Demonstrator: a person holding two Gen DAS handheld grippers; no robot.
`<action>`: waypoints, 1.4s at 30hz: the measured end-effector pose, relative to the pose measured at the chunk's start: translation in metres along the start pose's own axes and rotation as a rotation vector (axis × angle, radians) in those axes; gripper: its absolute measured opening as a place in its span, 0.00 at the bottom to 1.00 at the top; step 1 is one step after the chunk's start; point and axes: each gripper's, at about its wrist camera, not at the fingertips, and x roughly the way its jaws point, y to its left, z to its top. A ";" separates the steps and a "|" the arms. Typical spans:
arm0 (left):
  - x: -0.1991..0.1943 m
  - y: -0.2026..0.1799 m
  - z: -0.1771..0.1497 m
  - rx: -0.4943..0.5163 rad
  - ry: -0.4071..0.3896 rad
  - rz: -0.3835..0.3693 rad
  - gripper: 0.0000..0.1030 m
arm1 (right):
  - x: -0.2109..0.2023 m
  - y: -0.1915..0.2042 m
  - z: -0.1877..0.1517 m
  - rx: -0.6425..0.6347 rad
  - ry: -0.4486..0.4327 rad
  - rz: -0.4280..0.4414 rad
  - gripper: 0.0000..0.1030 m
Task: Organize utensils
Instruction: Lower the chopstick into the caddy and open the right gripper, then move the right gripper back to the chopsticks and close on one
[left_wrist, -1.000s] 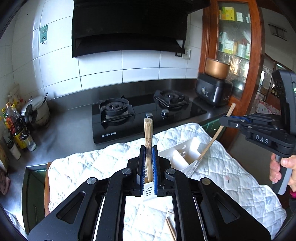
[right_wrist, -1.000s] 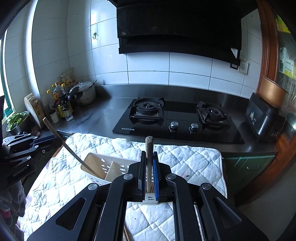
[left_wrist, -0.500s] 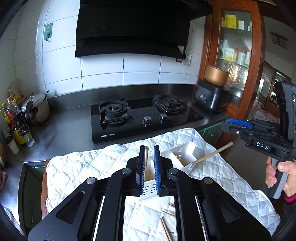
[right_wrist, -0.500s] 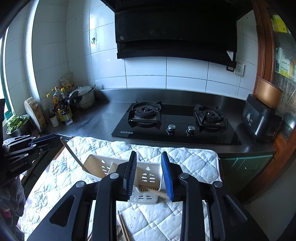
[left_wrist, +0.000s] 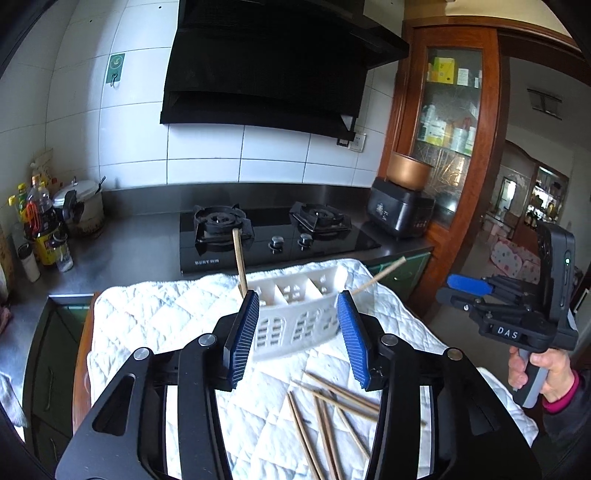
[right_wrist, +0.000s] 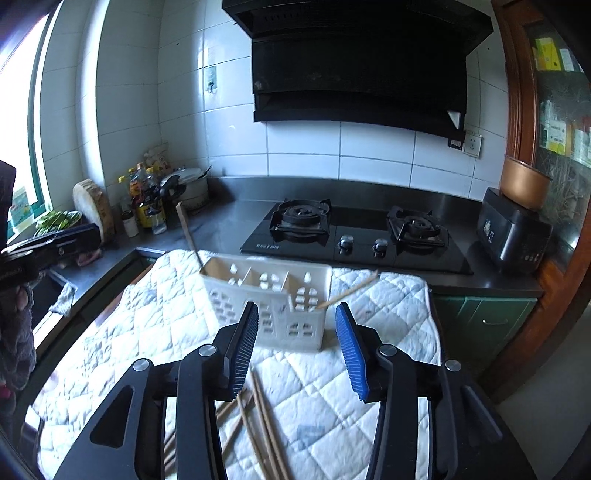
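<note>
The loose chopsticks on the quilted white cloth run under the black gripper frames in both wrist views, so their near ends are hidden and their number is hard to settle. They lie in front of the white slotted utensil caddy, crossing one another.

The caddy stands on the cloth, in front of the black gas hob, and is split into several compartments. One chopstick leans nearly upright out of the caddy's left end compartment; a second chopstick slants out low over the caddy's right end. Their lower ends are hidden inside the caddy.

The left gripper is spread wide and holds nothing, the caddy showing between its blue pads. The right gripper, likewise spread wide with nothing in it, hangs over the cloth just in front of the caddy.
</note>
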 end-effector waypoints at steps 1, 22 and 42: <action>-0.004 -0.001 -0.008 -0.002 0.001 -0.002 0.44 | -0.002 0.002 -0.010 -0.001 0.007 0.012 0.41; -0.038 0.025 -0.144 -0.106 0.120 0.076 0.44 | 0.044 0.046 -0.171 -0.164 0.268 0.086 0.28; -0.004 0.006 -0.207 -0.109 0.299 0.017 0.41 | 0.078 0.037 -0.185 -0.191 0.353 0.074 0.17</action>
